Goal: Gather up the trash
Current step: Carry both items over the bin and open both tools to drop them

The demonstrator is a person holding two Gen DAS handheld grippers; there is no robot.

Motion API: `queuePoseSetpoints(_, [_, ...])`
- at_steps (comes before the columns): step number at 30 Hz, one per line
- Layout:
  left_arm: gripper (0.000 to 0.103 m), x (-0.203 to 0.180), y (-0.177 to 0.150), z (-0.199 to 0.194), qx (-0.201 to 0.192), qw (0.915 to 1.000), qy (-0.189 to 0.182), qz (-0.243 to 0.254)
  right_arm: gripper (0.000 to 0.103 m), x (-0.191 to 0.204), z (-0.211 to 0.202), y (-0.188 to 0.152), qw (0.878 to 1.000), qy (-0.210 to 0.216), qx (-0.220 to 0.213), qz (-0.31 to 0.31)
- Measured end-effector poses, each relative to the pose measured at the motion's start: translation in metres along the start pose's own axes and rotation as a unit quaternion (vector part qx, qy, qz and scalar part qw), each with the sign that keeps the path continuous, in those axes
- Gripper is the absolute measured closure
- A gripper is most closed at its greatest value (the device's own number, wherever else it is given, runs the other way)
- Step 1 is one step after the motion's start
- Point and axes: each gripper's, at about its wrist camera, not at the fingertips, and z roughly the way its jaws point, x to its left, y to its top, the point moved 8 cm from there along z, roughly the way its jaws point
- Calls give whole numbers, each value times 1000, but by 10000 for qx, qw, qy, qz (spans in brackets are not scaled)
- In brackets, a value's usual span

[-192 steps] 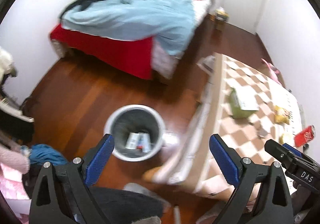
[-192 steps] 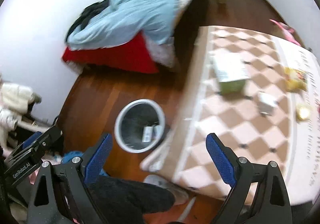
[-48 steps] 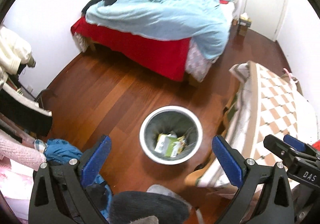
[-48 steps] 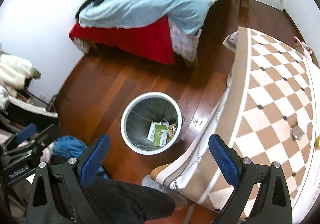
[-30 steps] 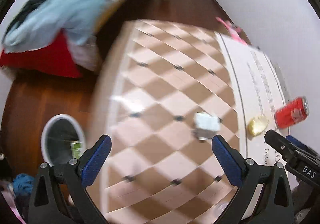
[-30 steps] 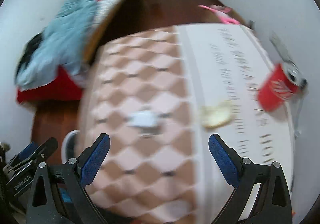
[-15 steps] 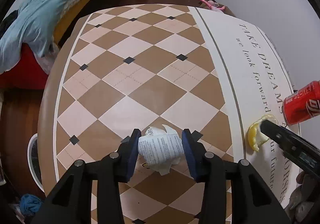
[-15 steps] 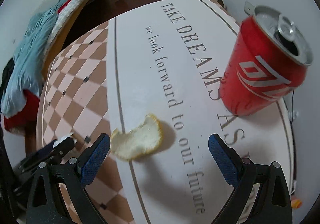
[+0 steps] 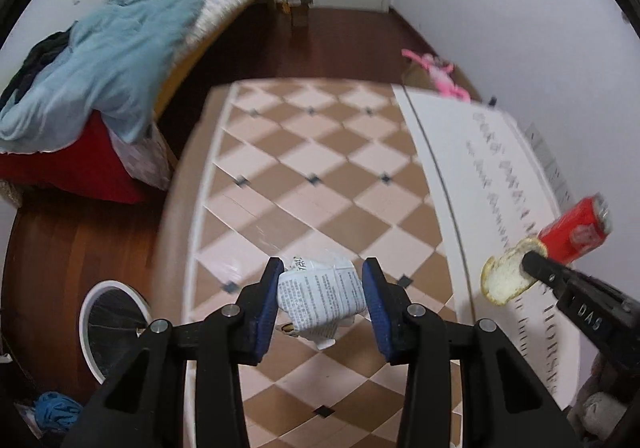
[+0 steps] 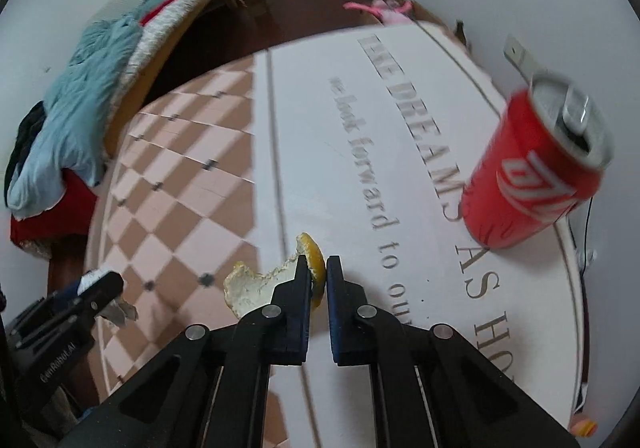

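My left gripper [image 9: 322,290] is shut on a crumpled printed paper [image 9: 320,298] and holds it above the checkered table [image 9: 320,176]. My right gripper [image 10: 319,274] is shut on a piece of orange peel [image 10: 260,282], lifted off the table's white strip [image 10: 340,168]; the peel also shows in the left wrist view [image 9: 506,274]. A red soda can [image 10: 532,184] stands upright on the table to the right of the right gripper. The white-rimmed trash bin [image 9: 106,324] stands on the floor left of the table.
A bed with a blue blanket [image 9: 120,48] stands at the far left. A pink toy [image 9: 440,76] lies by the wall beyond the table. Blue cloth [image 9: 54,412] lies on the wooden floor near the bin. A white wall borders the table's right side.
Both grippers left the bin and swung over the table. The left one shut on the crumpled paper and lifted it. The right one shut on the orange peel and raised it.
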Motion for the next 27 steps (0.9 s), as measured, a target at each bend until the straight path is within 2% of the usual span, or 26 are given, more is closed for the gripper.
queuePoseSetpoints(4, [66,31,16,-45,-402,9991,73,-141,95,32,-33,6,9993,204,-208,-255])
queuePoseSetpoints(8, [66,73,19,-83,-672,9970,235,-305,95,84,-63,11,9962,521,-390,-577])
queuePoseSetpoints(12, [66,128,14,-116,-843,9939,490,-507,95,158,-86,4,9893,946,-478,-1001])
queuePoseSetpoints(17, [66,209,-5,-145,-893,9884,893,-846,95,250,-93,-19,9776,1449,-419,-1469])
queuePoseSetpoints(19, [66,236,-16,-148,-853,9863,1034,-963,96,294,-87,-34,9712,1630,-307,-1712])
queuePoseSetpoints(22, [72,283,-36,-141,-684,9829,1170,-1251,96,347,-70,-60,9641,1765,-105,-1983])
queuePoseSetpoints(27, [72,357,-85,-92,-58,9751,1092,-1929,96,409,-20,-113,9561,1747,418,-2317])
